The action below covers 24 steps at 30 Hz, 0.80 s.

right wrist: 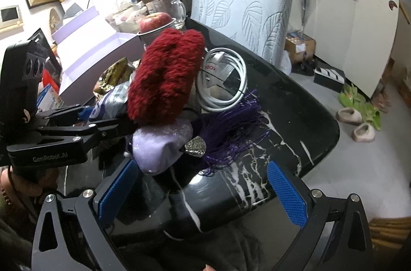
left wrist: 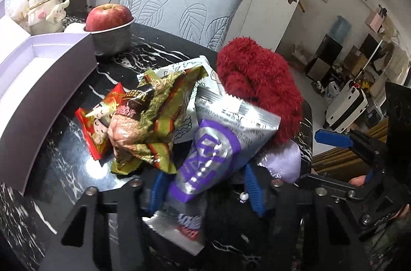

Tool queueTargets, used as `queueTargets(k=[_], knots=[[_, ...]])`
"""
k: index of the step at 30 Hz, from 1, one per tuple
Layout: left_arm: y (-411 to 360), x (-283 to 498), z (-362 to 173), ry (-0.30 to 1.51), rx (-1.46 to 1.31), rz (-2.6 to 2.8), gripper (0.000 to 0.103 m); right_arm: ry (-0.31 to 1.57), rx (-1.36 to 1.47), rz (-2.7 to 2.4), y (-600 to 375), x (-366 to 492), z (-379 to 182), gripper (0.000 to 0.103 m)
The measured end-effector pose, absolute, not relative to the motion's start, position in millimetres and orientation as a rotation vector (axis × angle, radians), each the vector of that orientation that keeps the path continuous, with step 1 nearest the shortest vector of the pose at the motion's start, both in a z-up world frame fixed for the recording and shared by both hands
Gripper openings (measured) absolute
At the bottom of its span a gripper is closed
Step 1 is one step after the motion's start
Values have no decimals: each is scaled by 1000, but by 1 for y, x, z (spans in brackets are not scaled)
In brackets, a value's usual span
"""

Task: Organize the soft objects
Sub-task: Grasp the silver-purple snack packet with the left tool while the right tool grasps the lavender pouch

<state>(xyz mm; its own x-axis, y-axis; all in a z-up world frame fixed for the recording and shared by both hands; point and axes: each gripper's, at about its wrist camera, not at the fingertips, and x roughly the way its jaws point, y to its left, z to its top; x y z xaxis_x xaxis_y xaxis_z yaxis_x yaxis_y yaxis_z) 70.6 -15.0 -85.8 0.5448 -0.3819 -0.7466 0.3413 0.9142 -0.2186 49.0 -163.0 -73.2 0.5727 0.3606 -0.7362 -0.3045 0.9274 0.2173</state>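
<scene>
Going left to right across the left wrist view: open lavender gift box (left wrist: 43,70) at the far left on the black marble table (left wrist: 69,163), looks empty inside as far as can be seen, so nothing sorted in there yet; behind it a red apple (left wrist: 109,17) sitting in a small metal bowl (left wrist: 113,40); then the snack heap in the middle, red packet (left wrist: 96,127) lying flat, crumpled gold wrapper (left wrist: 151,122) half on top of it, white pouch (left wrist: 190,96) under both.

Next over, silver-and-purple snack packet (left wrist: 215,147) sticking up between the blue pads of the left gripper (left wrist: 205,191); narrowed down and pinching the packet's lower part, so counting that as held; packet tilted, top end leaning against the fuzzy red plush (left wrist: 259,91). Lilac pouch (left wrist: 285,160) just beside the plush on the right, touching it.

From the right wrist view: right gripper (right wrist: 203,191) spread wide, nothing between the pads, hovering near the lilac pouch and the purple tassel (right wrist: 231,124); coiled white cable (right wrist: 223,81) behind that.

Progress guess: barely started; one packet gripped, everything else loose on the table; plush, pouch and the other wrappers all left to go, presumably into the box.
</scene>
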Motion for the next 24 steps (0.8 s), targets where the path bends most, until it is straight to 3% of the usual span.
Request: queueTargets(k=[4,24], knots=[[-12,64,-85,916,-74,-417,44,877,77,405,-160,47,-74,103],[35,0,-81,920,-164,-183,42,791,-28,495,-112,53,-74,96]])
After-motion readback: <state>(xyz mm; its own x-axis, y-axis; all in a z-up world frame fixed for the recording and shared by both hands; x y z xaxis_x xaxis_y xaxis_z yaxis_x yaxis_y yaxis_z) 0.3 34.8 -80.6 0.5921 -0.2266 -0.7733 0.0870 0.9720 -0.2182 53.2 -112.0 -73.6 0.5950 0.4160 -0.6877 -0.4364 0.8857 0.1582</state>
